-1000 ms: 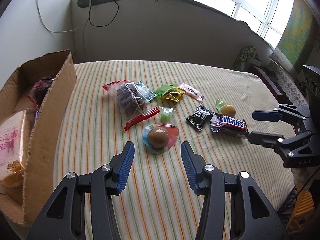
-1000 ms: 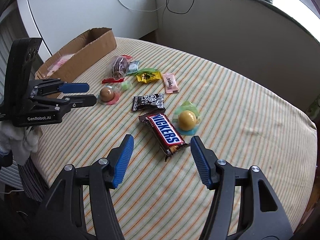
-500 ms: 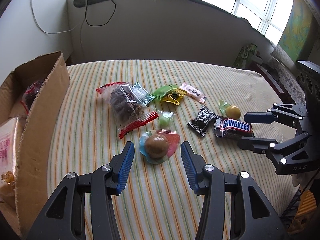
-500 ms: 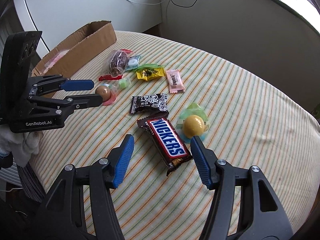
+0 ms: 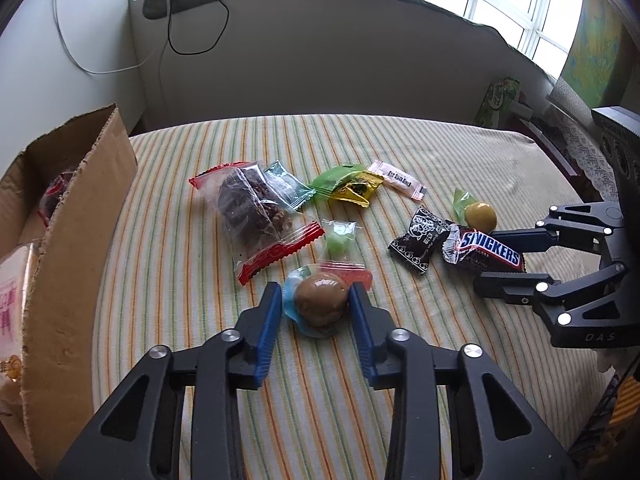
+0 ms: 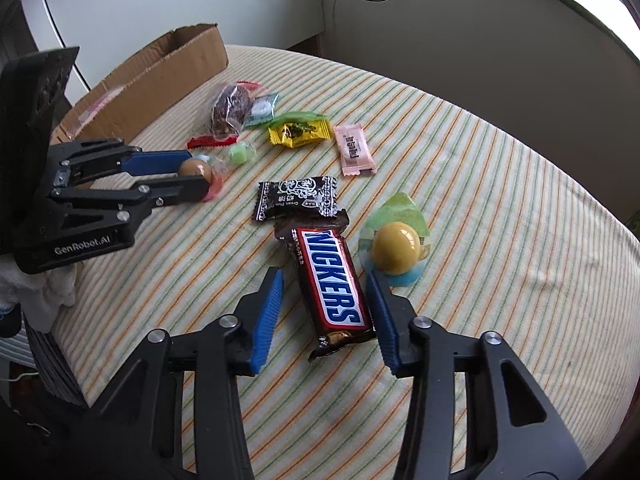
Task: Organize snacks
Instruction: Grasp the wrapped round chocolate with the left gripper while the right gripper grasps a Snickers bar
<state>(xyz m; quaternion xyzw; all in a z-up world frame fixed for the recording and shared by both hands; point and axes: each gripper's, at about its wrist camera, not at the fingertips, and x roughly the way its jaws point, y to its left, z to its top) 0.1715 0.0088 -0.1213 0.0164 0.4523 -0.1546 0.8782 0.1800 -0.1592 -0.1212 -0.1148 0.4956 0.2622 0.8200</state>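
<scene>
- The Snickers bar [image 6: 334, 280] lies flat on the worktop [image 6: 500, 200], its long axis running from near the right gripper [image 6: 324, 300] away toward the black packet [image 6: 298, 198], tilted slightly left at the far end.
- The right gripper is open, one finger on each side of the bar's near half; the right one is close against the wrapper, the left stands clear.
- The brown round candy [image 5: 320, 300] in its clear wrapper sits between the fingers of the left gripper [image 5: 314, 304], which is open but narrowed around it; whether the pads press the candy I cannot tell.
- Just right of the bar lies a yellow round candy [image 6: 396, 252].
- Farther off lie a pink packet [image 6: 354, 150], a yellow packet [image 6: 298, 134], a small green candy [image 5: 338, 240] and a clear bag of dark snacks [image 5: 252, 210].
- A cardboard box [image 5: 76, 216] stands at the left edge of the worktop with packets inside.
- The worktop wears a striped cloth; behind it runs a grey wall with windows above.
</scene>
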